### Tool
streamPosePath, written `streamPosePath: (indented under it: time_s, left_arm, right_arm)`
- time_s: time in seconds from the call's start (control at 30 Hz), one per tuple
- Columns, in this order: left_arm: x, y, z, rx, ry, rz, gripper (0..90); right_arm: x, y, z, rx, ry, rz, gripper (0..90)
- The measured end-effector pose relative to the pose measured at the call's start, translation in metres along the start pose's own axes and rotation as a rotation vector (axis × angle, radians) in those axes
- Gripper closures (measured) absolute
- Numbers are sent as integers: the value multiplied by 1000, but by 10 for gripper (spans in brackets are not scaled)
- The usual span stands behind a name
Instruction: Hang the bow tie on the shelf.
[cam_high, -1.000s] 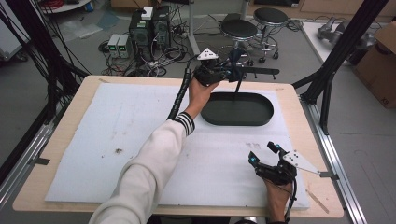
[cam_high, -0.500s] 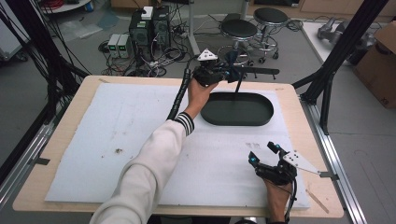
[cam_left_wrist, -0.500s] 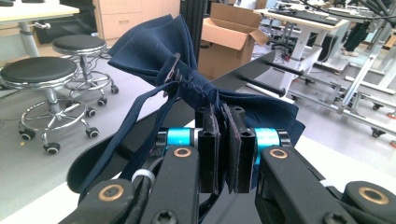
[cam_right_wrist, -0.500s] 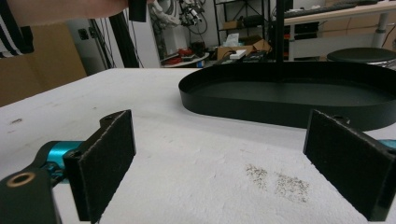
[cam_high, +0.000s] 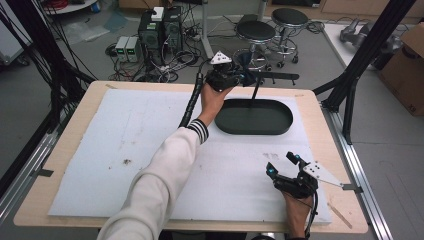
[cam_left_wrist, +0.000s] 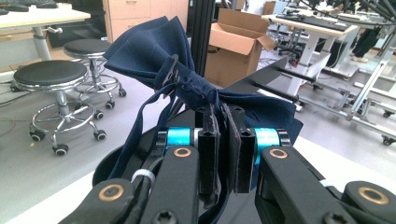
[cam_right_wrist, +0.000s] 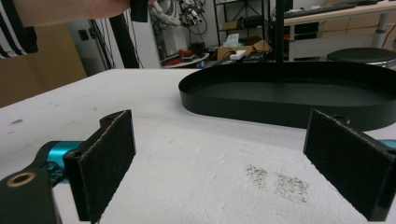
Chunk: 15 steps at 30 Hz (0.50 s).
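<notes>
The left gripper (cam_high: 239, 76) is held up over the far edge of the table (cam_high: 75, 130), at about 12 o'clock from the table's middle, just past the far rim of the black oval tray (cam_high: 254, 116). Its jaws are pinched nearly together on a dark blue bow tie (cam_left_wrist: 180, 79); in the left gripper view the cloth bunches right above the two black pads (cam_left_wrist: 209, 144), with a small metal clip on it and a thin strap hanging down at 7 o'clock. In the high view the bow tie (cam_high: 245, 62) is a dark scrap at the gripper's tip, level with a black horizontal bar (cam_high: 275, 76) that stands on a thin post (cam_high: 255, 90) rising from the tray.

The right gripper (cam_high: 283, 163) rests low on the white mat (cam_high: 125, 145) at about 5 o'clock, well apart from the tray. Its jaws are spread wide with nothing between them; the right gripper view shows the two pads (cam_right_wrist: 105, 163) far apart, bare mat with a few dark specks (cam_right_wrist: 280, 179) between, and the tray (cam_right_wrist: 289, 95) beyond at 12 o'clock.
</notes>
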<state>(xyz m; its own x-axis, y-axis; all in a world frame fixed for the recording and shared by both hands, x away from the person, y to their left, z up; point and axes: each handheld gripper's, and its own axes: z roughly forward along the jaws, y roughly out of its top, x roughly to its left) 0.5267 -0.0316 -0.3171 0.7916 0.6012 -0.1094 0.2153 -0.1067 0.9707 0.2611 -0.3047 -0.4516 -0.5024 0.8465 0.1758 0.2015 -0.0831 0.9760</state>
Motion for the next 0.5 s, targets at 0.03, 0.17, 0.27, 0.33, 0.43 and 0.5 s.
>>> streamPosePath:
  time_s: [0.03,0.17,0.27,0.33,0.43,0.5]
  left_arm:
    - [0,0,0,-1,4,1,840]
    - [3,1,1,-4,7,-8,831]
    - [3,2,1,-5,9,-4,819]
    - [3,1,2,-5,6,-9,814]
    - [1,1,3,-5,1,-12,780]
    - [0,1,3,-5,4,-12,727]
  right_arm:
    - [0,0,0,0,0,-1,81]
    - [0,0,0,0,0,1,81]
    - [0,0,0,-2,-1,1,81]
    - [0,0,0,-1,1,2,81]
    - [0,0,0,1,0,2,81]
    - [0,0,0,0,0,1,81]
